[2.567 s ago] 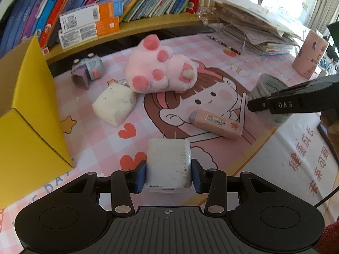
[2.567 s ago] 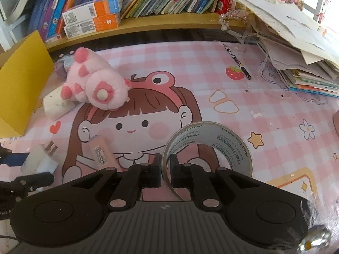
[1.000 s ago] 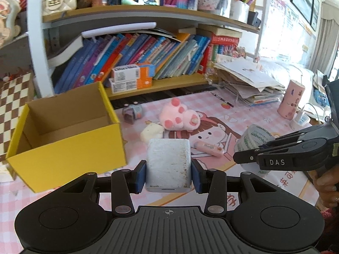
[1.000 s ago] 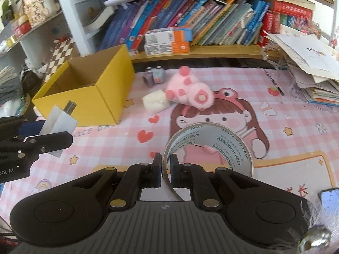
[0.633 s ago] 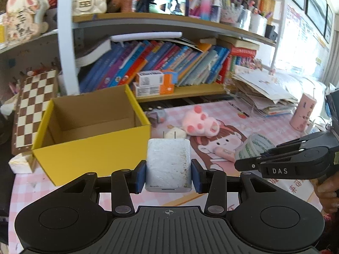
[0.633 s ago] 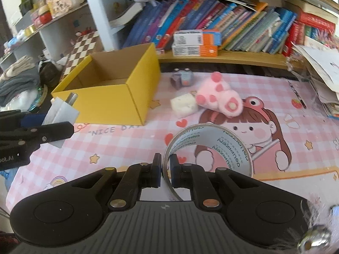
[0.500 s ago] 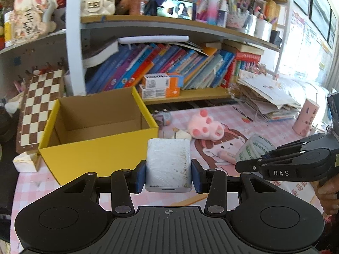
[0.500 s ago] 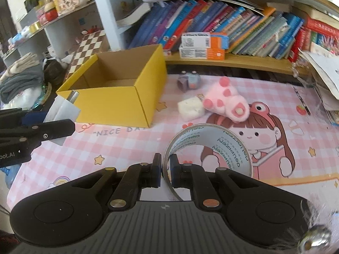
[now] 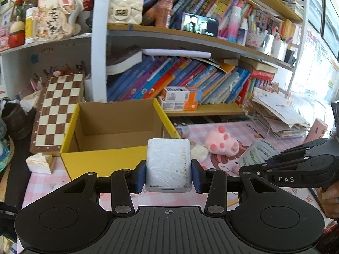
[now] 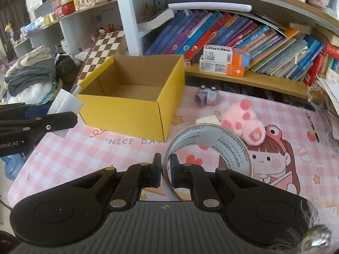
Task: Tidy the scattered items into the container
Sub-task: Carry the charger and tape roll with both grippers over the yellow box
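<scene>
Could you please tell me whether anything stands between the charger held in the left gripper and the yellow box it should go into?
Nothing visible does. The left gripper holds the white charger just in front of the yellow box, whose top is open and whose floor looks bare. Only the box's near wall must be cleared.

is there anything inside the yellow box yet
No, the right wrist view looks into the yellow box and shows only bare cardboard floor and walls.
</scene>
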Available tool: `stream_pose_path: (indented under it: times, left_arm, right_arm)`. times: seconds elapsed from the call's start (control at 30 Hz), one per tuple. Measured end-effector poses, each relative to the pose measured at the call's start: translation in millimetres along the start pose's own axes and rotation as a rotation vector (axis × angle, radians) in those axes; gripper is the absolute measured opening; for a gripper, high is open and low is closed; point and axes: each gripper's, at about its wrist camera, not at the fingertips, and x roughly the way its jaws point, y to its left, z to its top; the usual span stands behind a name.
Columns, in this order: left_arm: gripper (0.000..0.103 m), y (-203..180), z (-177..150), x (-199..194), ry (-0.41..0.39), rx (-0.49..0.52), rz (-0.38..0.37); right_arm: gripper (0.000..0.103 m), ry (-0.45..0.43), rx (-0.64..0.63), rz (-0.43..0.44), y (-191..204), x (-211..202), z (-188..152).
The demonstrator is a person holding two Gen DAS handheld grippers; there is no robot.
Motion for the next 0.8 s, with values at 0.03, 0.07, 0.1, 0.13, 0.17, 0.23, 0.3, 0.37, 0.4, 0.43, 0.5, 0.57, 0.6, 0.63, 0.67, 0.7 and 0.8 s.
stream_pose_path:
  times: [0.03, 0.07, 0.1, 0.13, 0.17, 0.23, 0.3, 0.37, 0.4, 0.43, 0.5, 0.57, 0.6, 0.63, 0.67, 0.7, 0.8]
  left_arm:
    - [0.041, 2, 0, -1, -0.003, -0.002, 0.006]
    - [0.041, 4, 0, -2, -0.005, -0.005, 0.012]
    - [0.041, 6, 0, -2, -0.008, -0.009, 0.017]
    - [0.042, 8, 0, -3, -0.01, -0.012, 0.022]
    - [0.042, 10, 0, -4, -0.012, -0.016, 0.027]
    - [0.042, 14, 0, -5, -0.018, -0.024, 0.037]
    - [0.041, 18, 1, -6, -0.023, -0.032, 0.045]
    - [0.041, 23, 1, -7, -0.027, -0.041, 0.054]
    - [0.041, 25, 1, -7, -0.029, -0.045, 0.058]
    - [0.041, 27, 1, -7, -0.032, -0.049, 0.061]
    - [0.041, 30, 2, -7, -0.034, -0.055, 0.065]
    - [0.042, 33, 2, -7, -0.036, -0.061, 0.068]
    - [0.041, 35, 3, -7, -0.038, -0.064, 0.069]
    - [0.041, 36, 3, -7, -0.038, -0.066, 0.069]
    - [0.042, 37, 3, -6, -0.039, -0.067, 0.07]
    - [0.042, 38, 3, -6, -0.04, -0.069, 0.072]
    - [0.041, 41, 4, -5, -0.041, -0.072, 0.074]
  right_arm:
    - [0.008, 0.0, -0.006, 0.001, 1, 1, 2]
    - [0.008, 0.001, -0.013, 0.003, 3, 1, 3]
    - [0.008, 0.002, -0.02, 0.005, 5, 2, 5]
    - [0.008, 0.004, -0.027, 0.008, 6, 3, 6]
    - [0.008, 0.005, -0.033, 0.01, 8, 4, 8]
    - [0.008, 0.008, -0.047, 0.014, 11, 7, 11]
    - [0.008, 0.008, -0.063, 0.019, 15, 9, 14]
    - [0.008, 0.007, -0.078, 0.023, 18, 11, 17]
    - [0.008, 0.007, -0.085, 0.025, 20, 11, 19]
    - [0.008, 0.007, -0.091, 0.027, 21, 12, 21]
    - [0.008, 0.009, -0.098, 0.032, 24, 15, 24]
    - [0.008, 0.01, -0.103, 0.039, 26, 16, 26]
    - [0.008, 0.011, -0.106, 0.041, 28, 17, 27]
    - [0.008, 0.011, -0.11, 0.044, 29, 18, 28]
    - [0.008, 0.012, -0.114, 0.047, 31, 19, 29]
    - [0.008, 0.012, -0.118, 0.049, 32, 20, 31]
    - [0.008, 0.012, -0.126, 0.054, 35, 23, 34]
